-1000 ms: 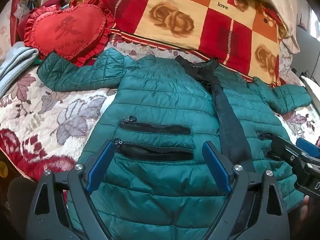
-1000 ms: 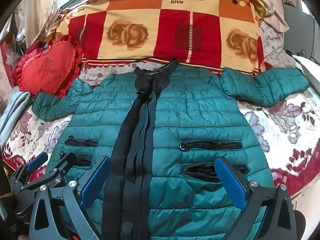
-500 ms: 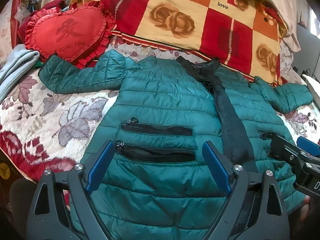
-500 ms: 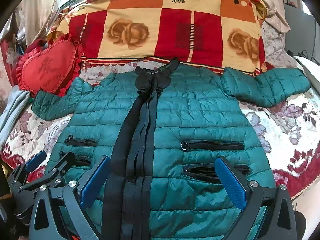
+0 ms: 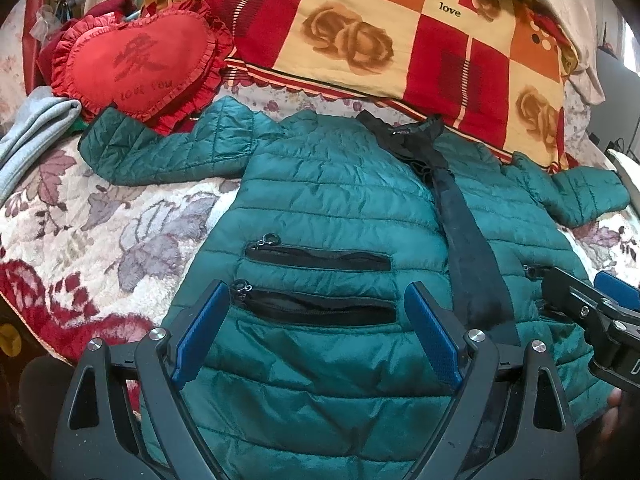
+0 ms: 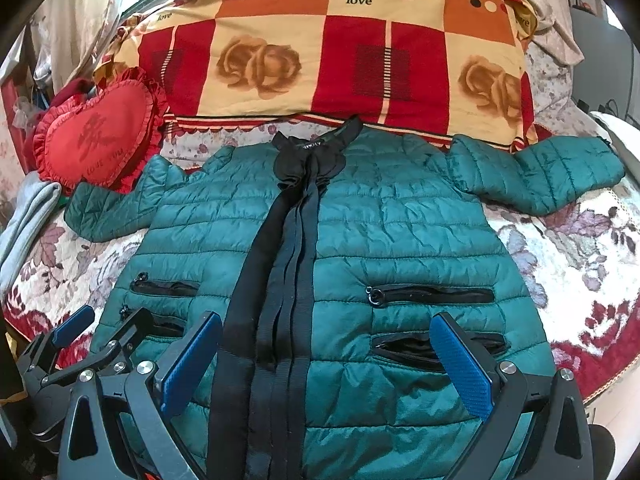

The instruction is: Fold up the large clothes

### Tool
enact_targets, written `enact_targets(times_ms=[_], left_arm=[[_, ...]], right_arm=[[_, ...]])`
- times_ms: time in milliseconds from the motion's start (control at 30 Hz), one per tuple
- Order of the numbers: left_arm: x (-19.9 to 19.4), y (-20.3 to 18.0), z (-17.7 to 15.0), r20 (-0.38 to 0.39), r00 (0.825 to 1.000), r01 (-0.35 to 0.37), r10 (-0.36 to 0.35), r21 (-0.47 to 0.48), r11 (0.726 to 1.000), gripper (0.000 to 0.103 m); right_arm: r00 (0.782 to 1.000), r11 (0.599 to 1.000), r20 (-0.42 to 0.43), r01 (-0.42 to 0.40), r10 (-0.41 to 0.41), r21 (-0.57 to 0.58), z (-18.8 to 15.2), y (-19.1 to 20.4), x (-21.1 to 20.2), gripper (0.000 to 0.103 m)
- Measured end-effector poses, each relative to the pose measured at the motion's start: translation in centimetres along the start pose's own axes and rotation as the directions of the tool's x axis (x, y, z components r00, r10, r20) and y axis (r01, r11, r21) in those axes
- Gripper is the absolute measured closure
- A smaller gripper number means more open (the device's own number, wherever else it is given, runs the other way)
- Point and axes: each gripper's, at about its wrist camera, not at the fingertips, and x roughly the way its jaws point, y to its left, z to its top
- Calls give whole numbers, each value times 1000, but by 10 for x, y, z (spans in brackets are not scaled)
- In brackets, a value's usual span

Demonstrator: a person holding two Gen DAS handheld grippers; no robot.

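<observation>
lying flat and face up on the bed (image 5: 100, 216), the teal puffer jacket (image 5: 340, 208) has both sleeves spread and a black strip down its front. left claw (image 5: 316, 332) hangs wide over its lower pockets, right claw (image 6: 326, 364) wide over the hem beside it. beyond both: a checkered rose blanket (image 6: 340, 48), red heart pillow (image 5: 136, 64), grey garment (image 5: 32, 128).

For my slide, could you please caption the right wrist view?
Open right gripper above the hem of a green quilted jacket spread flat on a floral bed cover.
</observation>
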Motion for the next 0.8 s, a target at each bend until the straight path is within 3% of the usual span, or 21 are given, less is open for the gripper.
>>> enact_targets(times_ms=[800], left_arm=[[4, 2, 2, -3, 1000, -6, 6, -1, 1000, 14]], right_arm=[[998, 1000, 54, -29, 29, 7, 6, 5, 5, 0]])
